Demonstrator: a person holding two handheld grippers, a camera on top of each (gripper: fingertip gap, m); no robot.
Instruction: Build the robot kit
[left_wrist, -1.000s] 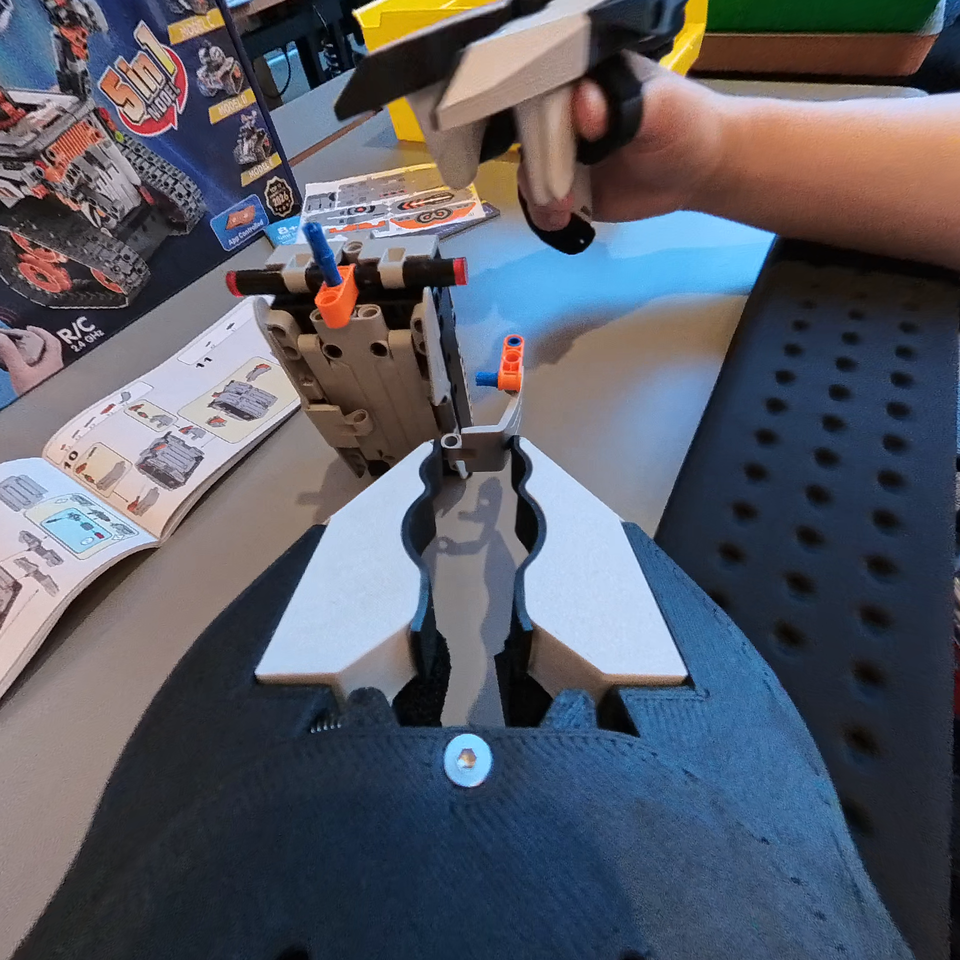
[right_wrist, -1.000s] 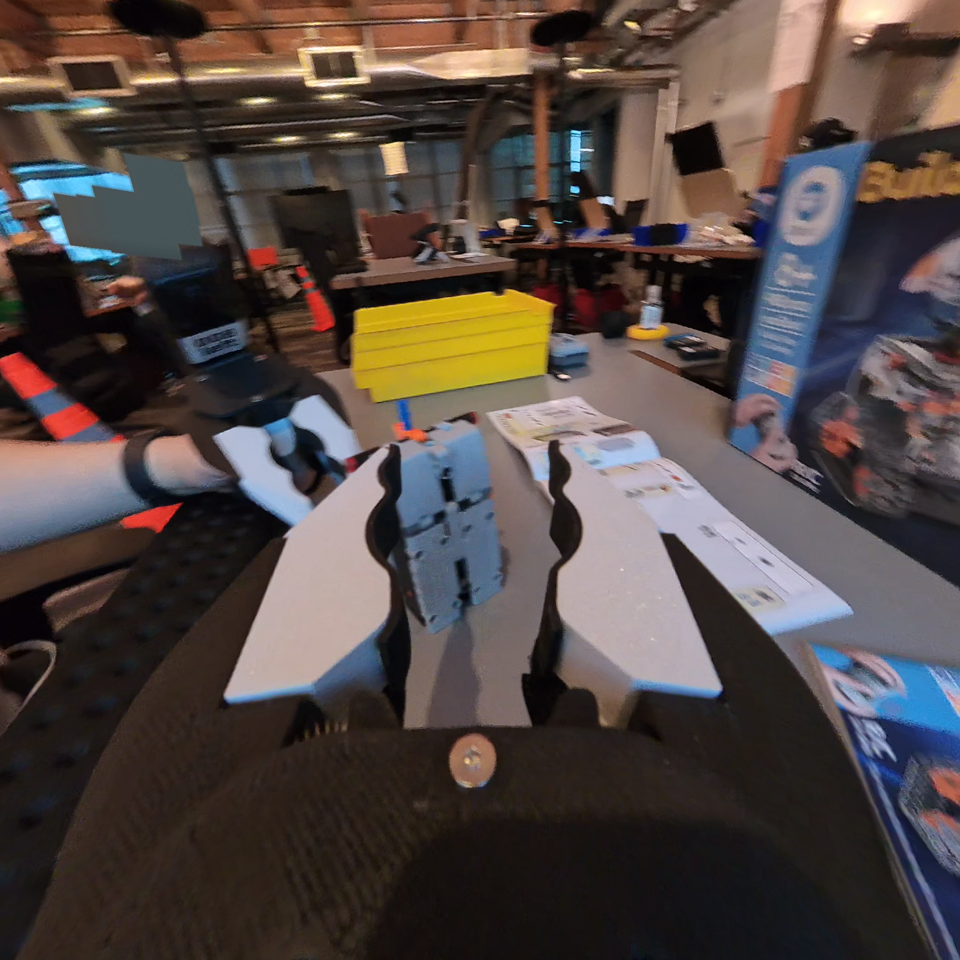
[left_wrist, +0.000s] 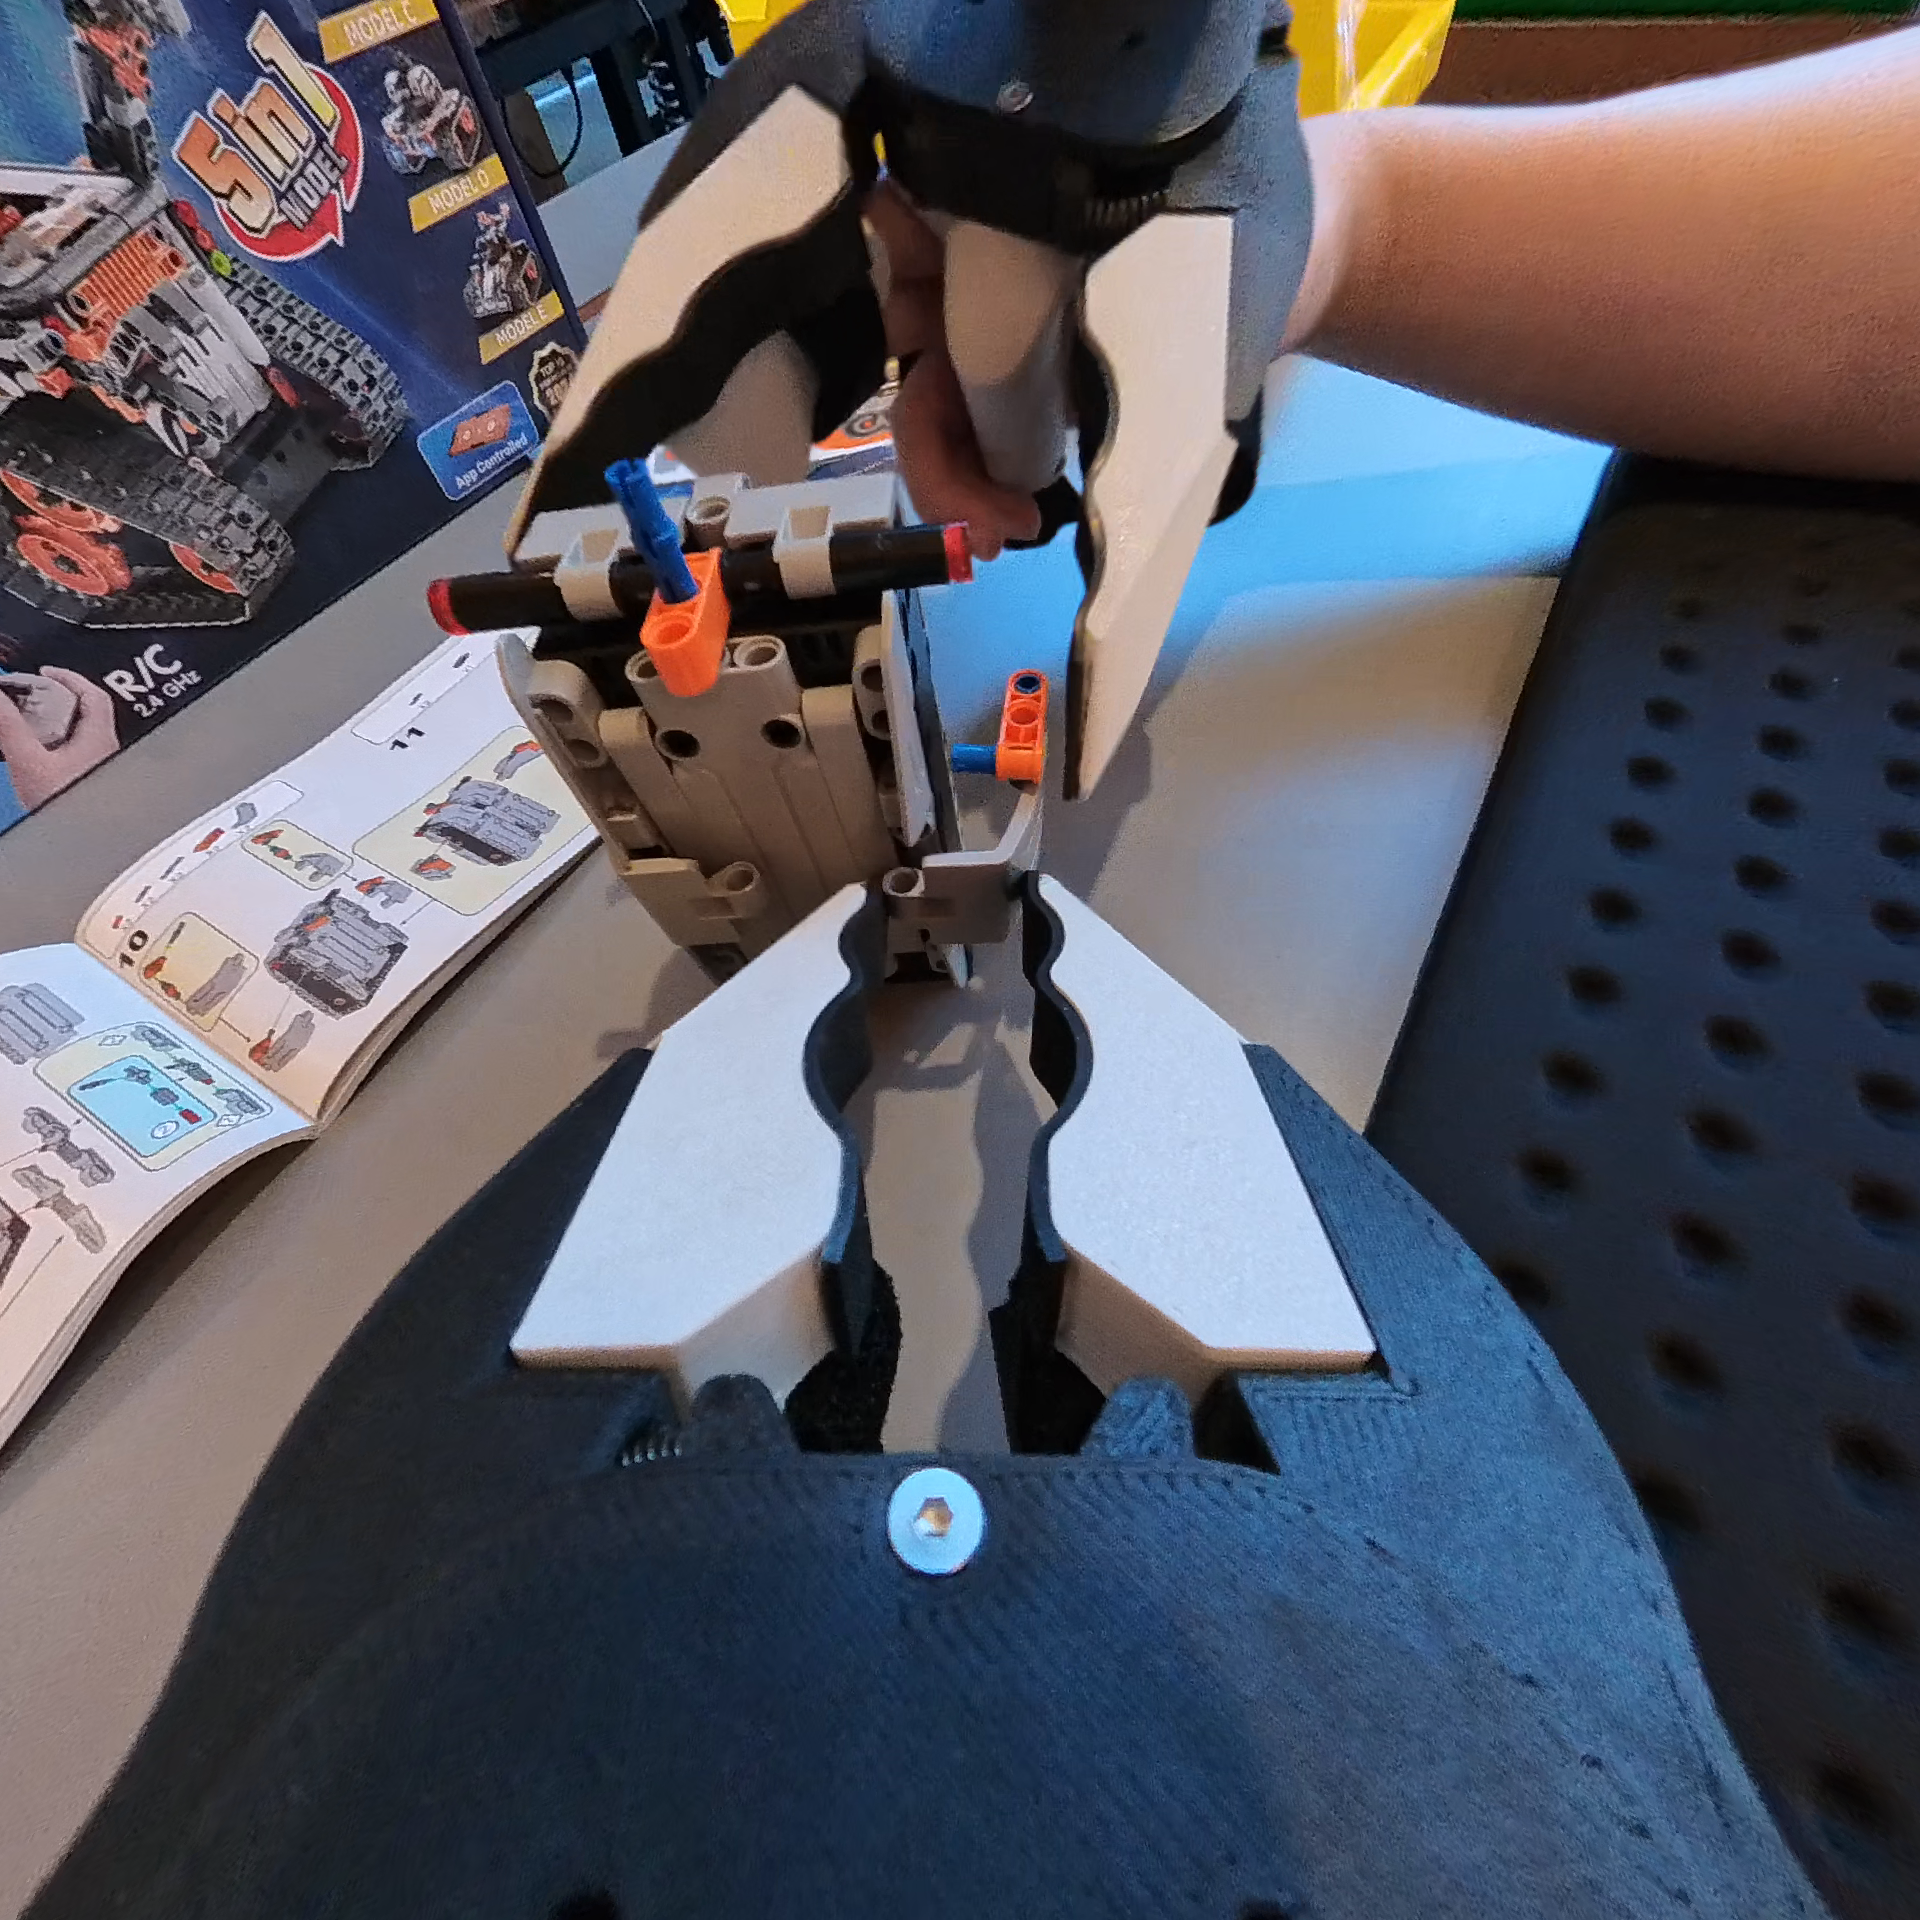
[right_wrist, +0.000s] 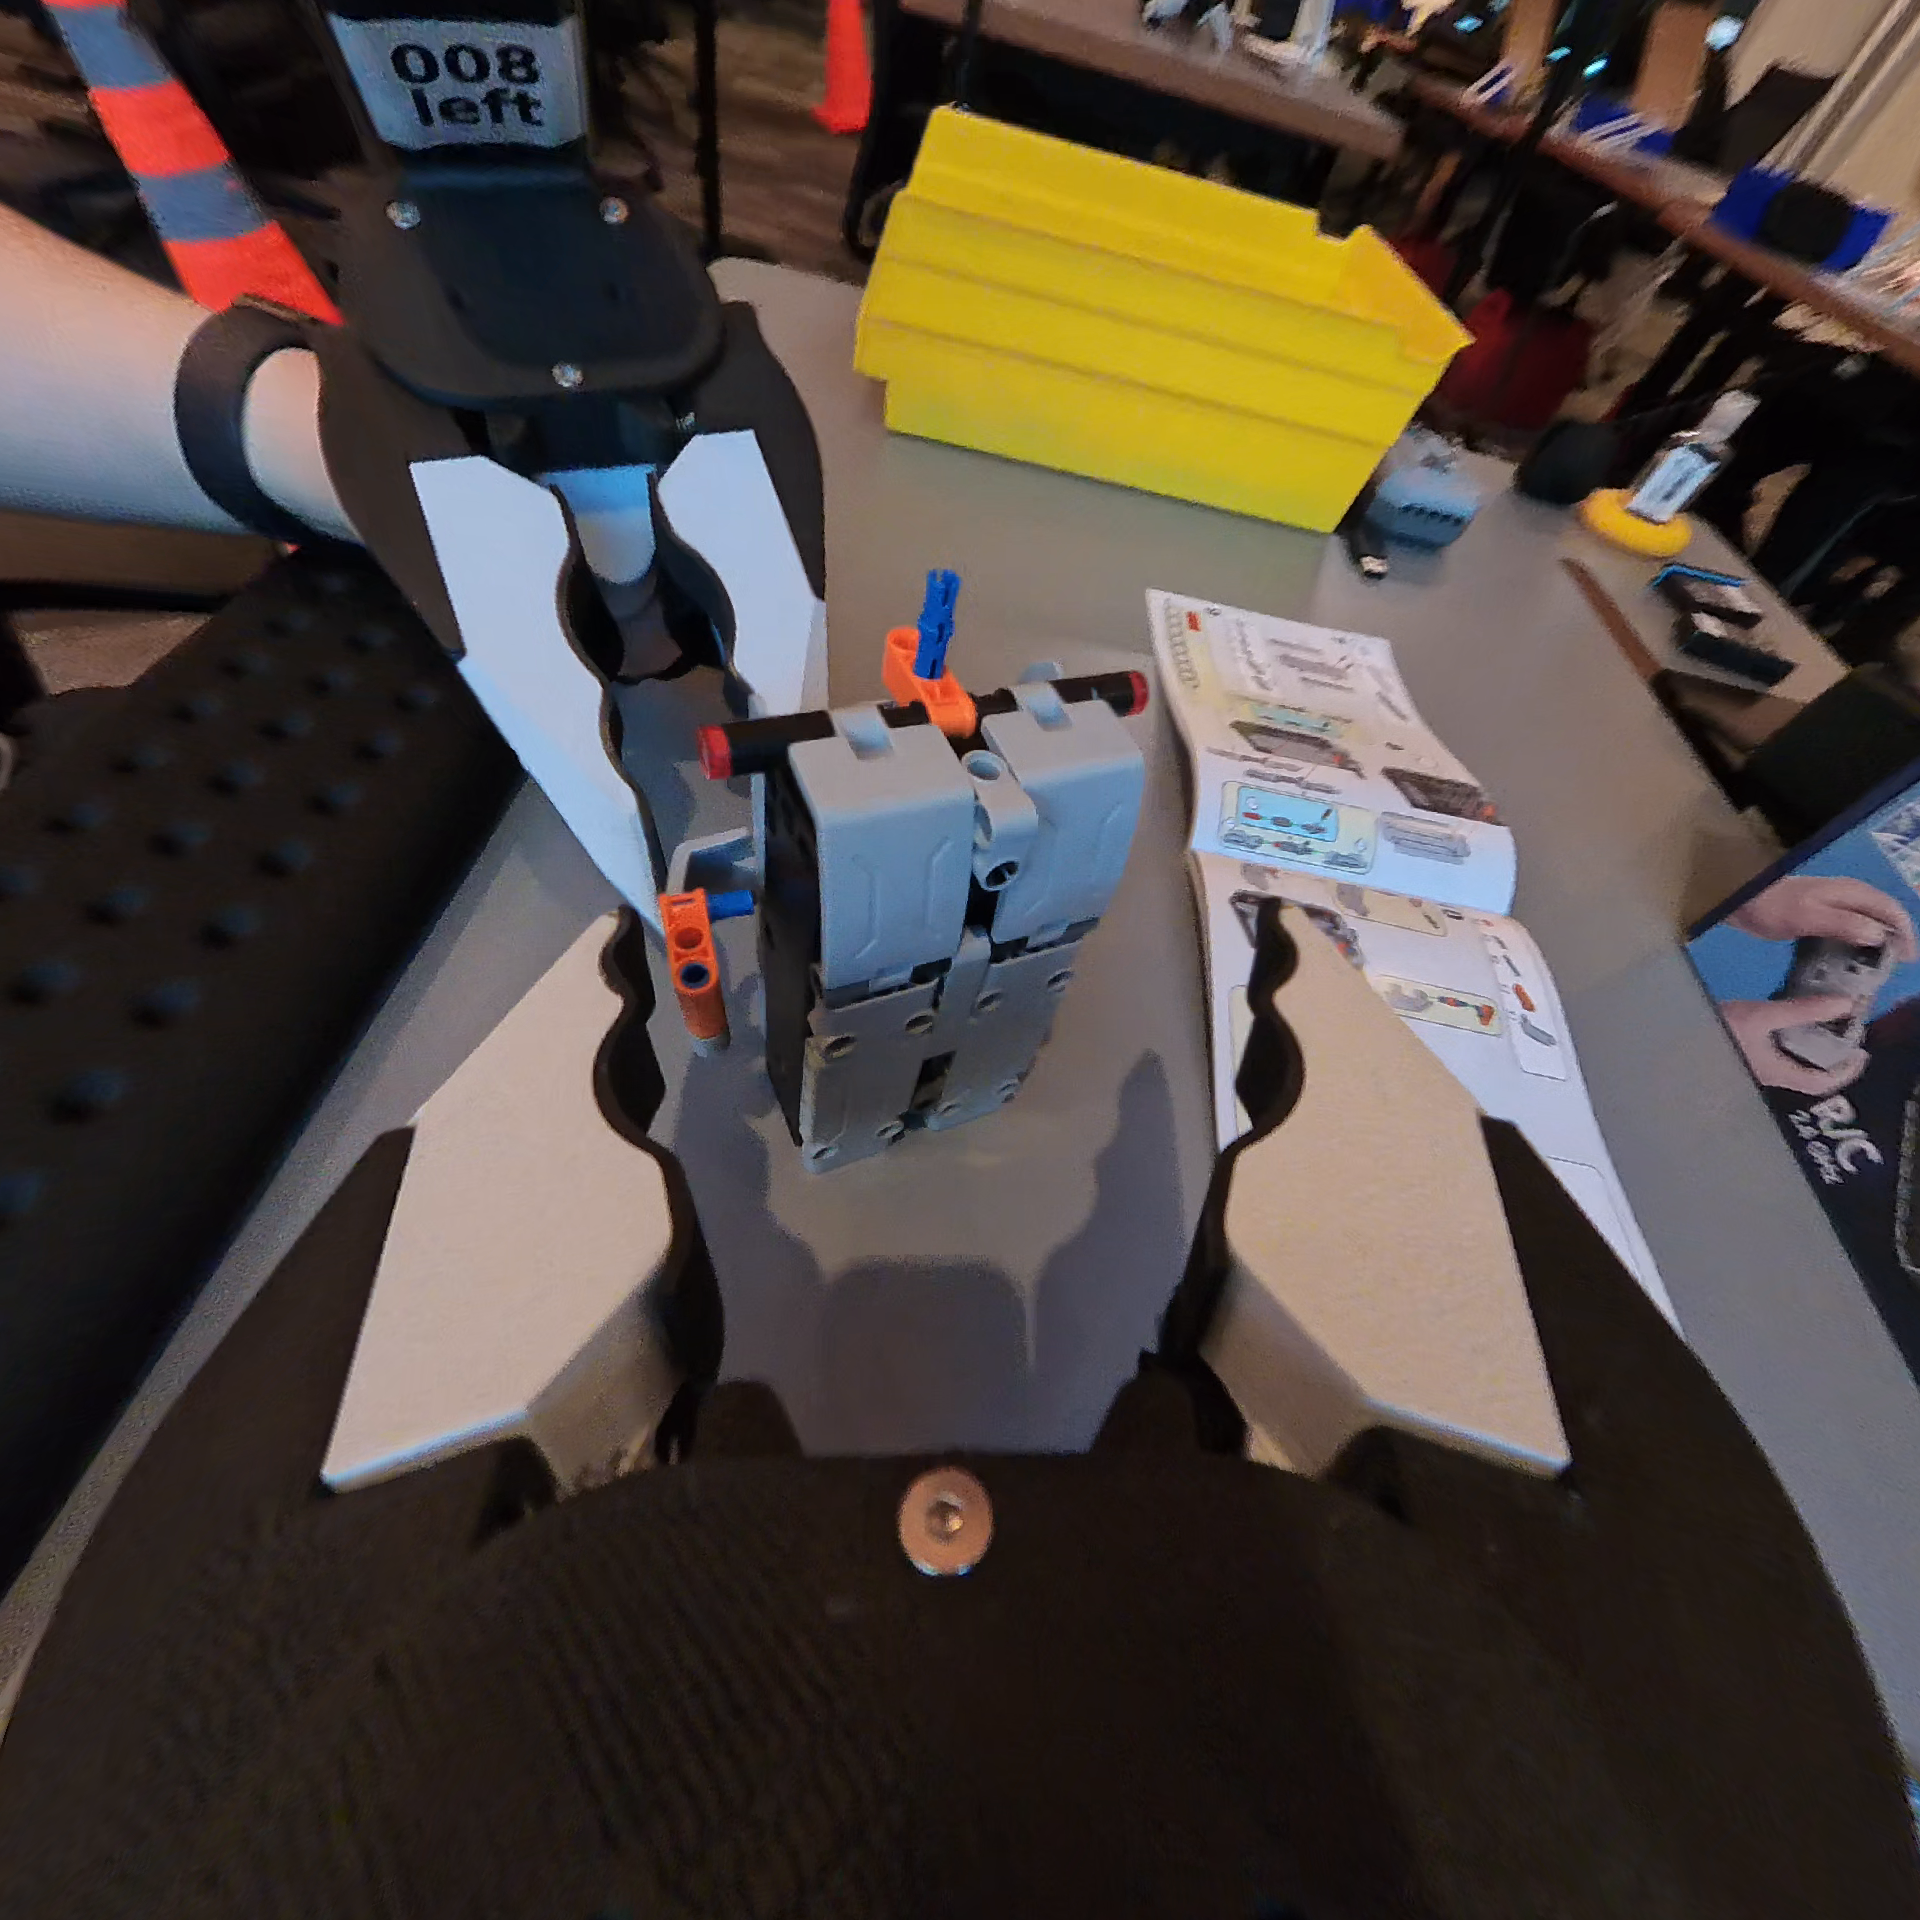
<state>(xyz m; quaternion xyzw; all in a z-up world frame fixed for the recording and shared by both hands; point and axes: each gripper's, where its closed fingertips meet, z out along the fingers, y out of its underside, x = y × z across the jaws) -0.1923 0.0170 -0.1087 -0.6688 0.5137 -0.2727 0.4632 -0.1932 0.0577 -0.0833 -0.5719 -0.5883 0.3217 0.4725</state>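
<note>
A grey brick-built block (left_wrist: 748, 769) stands upright on the grey table, with a black axle (left_wrist: 831, 566), an orange connector and a blue pin on top. My left gripper (left_wrist: 948, 904) is shut on a small grey angled piece (left_wrist: 966, 873) that carries an orange connector (left_wrist: 1023, 727) and touches the block's right side. My right gripper (right_wrist: 945, 925) is open wide, with its fingers on either side of the block (right_wrist: 935, 935) and apart from it. In the left wrist view its fingers (left_wrist: 1153, 499) hang over the block's top. The left gripper's fingers (right_wrist: 540, 665) show in the right wrist view.
An open instruction booklet (left_wrist: 260, 935) (right_wrist: 1351, 831) lies beside the block. A toy box (left_wrist: 208, 312) stands behind it. Stacked yellow bins (right_wrist: 1122, 343) sit at the table's far side. A black perforated mat (left_wrist: 1714, 1039) (right_wrist: 208, 883) borders the table.
My right gripper has come down over the block, tilted downward, and opened wider. My left gripper has kept its hold on the angled piece in the same place.
</note>
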